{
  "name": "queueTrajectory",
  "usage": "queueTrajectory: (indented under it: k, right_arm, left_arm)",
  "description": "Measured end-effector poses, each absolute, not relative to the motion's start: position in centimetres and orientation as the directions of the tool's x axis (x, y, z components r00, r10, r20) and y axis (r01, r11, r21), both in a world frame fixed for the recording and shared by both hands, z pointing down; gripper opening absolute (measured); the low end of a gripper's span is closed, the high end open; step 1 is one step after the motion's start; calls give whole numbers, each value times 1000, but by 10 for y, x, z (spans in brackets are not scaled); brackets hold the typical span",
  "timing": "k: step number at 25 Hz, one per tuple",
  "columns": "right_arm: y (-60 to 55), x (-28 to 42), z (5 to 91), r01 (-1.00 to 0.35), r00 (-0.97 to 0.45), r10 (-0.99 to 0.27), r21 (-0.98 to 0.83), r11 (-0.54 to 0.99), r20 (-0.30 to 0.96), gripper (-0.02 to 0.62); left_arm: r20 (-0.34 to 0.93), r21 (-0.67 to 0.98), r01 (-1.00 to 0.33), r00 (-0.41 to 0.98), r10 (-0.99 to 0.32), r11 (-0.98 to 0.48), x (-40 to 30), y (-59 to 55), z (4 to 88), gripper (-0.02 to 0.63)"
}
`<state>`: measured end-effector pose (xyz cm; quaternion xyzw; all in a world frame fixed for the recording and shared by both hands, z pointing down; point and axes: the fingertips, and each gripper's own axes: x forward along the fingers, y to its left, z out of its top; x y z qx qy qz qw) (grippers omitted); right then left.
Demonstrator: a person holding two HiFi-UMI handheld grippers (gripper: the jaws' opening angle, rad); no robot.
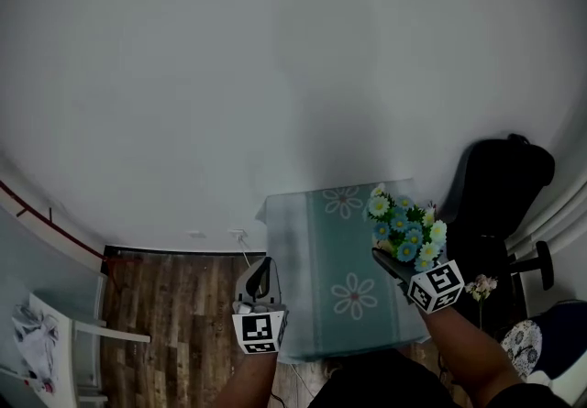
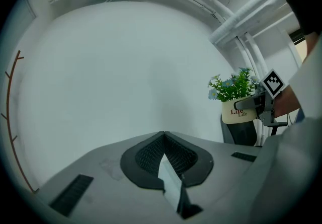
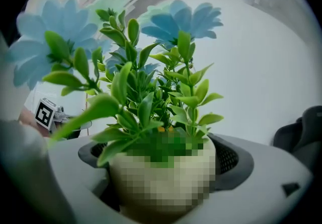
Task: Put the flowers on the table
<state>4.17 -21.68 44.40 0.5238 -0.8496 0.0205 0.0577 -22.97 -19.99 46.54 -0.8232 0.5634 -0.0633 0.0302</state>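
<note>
While the flower pot hangs in the air, the lower left of the head view shows a white chair (image 1: 64,333) on the wooden floor (image 1: 174,314), well apart from the work. To its right, the left gripper (image 1: 260,280) has its jaws pressed together on nothing. The table (image 1: 316,241), under a teal cloth, fills the lower middle. At its right edge the right gripper (image 1: 393,264) is clamped on the flower pot (image 1: 406,230) (1 small cream pot, blue flowers), above the cloth and not resting. I judge it light. The pot wall seems stiff and perhaps breakable and the leaves soft, so the wall is the proper place to hold. A black chair (image 1: 500,186) stands just beside the table, far right.
</note>
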Motion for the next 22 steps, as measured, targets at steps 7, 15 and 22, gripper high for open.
queueTrajectory:
  k: [7,15,22]
  right_arm:
    - [-246,38,470,-877,-476,-871,4,480,122,566]
    - [-269,42,504,-858,-508,-850,-4,513,140,566]
    - [-274,38,540,-837,-545,-820,-54,545,174,566]
  left_arm:
    - [103,-136,-937,309,-945,-321,-231,-215,480,5]
    - [131,-92,-953,275,-952,-288,-211,-230,501,5]
    - [191,-133,-944,275,-942,-303,-195,-233,529,5]
